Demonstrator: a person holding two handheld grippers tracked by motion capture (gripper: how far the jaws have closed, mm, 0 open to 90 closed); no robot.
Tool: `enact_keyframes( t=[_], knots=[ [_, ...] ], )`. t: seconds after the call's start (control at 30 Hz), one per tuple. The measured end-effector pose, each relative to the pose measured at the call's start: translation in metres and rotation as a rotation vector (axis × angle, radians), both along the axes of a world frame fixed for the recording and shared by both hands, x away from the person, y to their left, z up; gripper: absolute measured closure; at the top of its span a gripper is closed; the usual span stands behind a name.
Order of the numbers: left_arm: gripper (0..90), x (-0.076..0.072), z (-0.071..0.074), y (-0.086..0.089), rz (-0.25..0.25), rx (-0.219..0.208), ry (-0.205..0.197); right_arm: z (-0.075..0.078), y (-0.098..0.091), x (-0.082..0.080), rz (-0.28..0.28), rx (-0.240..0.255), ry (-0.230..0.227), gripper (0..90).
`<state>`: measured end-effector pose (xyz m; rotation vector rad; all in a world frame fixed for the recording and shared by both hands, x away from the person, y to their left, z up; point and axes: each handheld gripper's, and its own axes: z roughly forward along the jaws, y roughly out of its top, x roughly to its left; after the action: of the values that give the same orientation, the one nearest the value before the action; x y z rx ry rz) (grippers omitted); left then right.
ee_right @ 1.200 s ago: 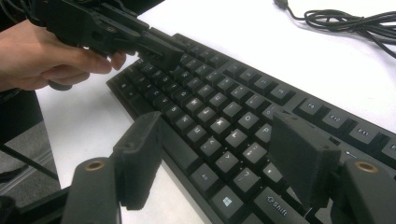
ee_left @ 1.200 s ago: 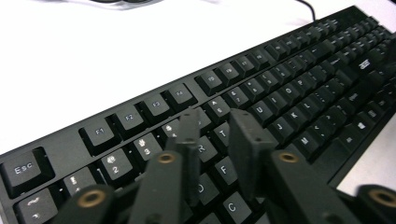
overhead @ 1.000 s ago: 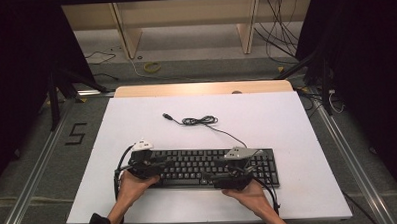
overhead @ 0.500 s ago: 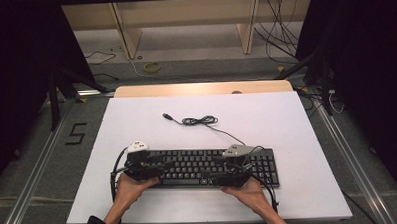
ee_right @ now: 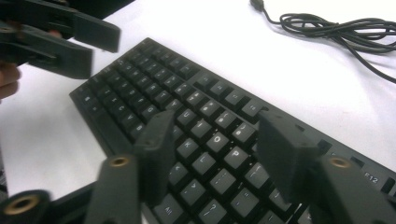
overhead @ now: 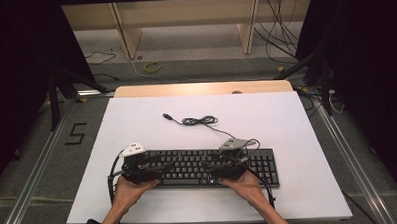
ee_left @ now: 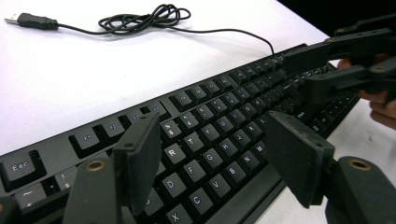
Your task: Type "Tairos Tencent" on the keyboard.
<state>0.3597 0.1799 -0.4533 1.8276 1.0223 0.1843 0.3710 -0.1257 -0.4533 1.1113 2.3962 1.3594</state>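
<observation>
A black keyboard lies across the near middle of the white table. Its cable runs back in a small coil to a loose USB plug. My left gripper is low over the keyboard's left half, open, with letter keys between its jaws. My right gripper hangs over the middle-right keys, also open. The two grippers point toward each other, and each camera sees the other gripper farther off. Whether any jaw touches a key I cannot tell.
A wooden strip edges the table's far side. Beyond it are floor cables and wooden legs. Metal rails run along both sides. Bare white surface stretches behind the keyboard, around the cable.
Both grippers have drifted slightly to the left over the keyboard. The keyboard and its cable have stayed put.
</observation>
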Motion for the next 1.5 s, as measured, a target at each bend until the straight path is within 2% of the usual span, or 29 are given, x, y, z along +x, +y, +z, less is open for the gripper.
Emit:
enact_keyframes(
  t=[0.23,0.43,0.6,0.8,1.43,1.5],
  knots=[
    [33.5,-0.005,0.000,0.005,0.004,-0.015,-0.013,-0.003,0.006,0.007,0.000,-0.021,0.010,68.5],
    [32.8,-0.009,0.000,0.009,0.006,-0.024,-0.024,-0.005,0.015,0.012,0.013,-0.038,0.020,80.9],
    [32.7,-0.011,-0.001,0.013,0.014,-0.015,-0.029,-0.010,0.024,0.016,0.020,-0.065,0.034,89.8],
    [32.7,-0.014,-0.002,0.014,0.014,-0.017,-0.027,-0.016,0.029,0.020,0.016,-0.100,0.055,90.0],
    [32.7,-0.022,-0.004,0.016,0.013,-0.017,-0.035,-0.025,0.032,0.025,0.006,-0.134,0.079,90.0],
    [32.7,-0.021,-0.004,0.016,0.015,-0.016,-0.034,-0.026,0.033,0.024,0.003,-0.139,0.070,90.0]
  ],
)
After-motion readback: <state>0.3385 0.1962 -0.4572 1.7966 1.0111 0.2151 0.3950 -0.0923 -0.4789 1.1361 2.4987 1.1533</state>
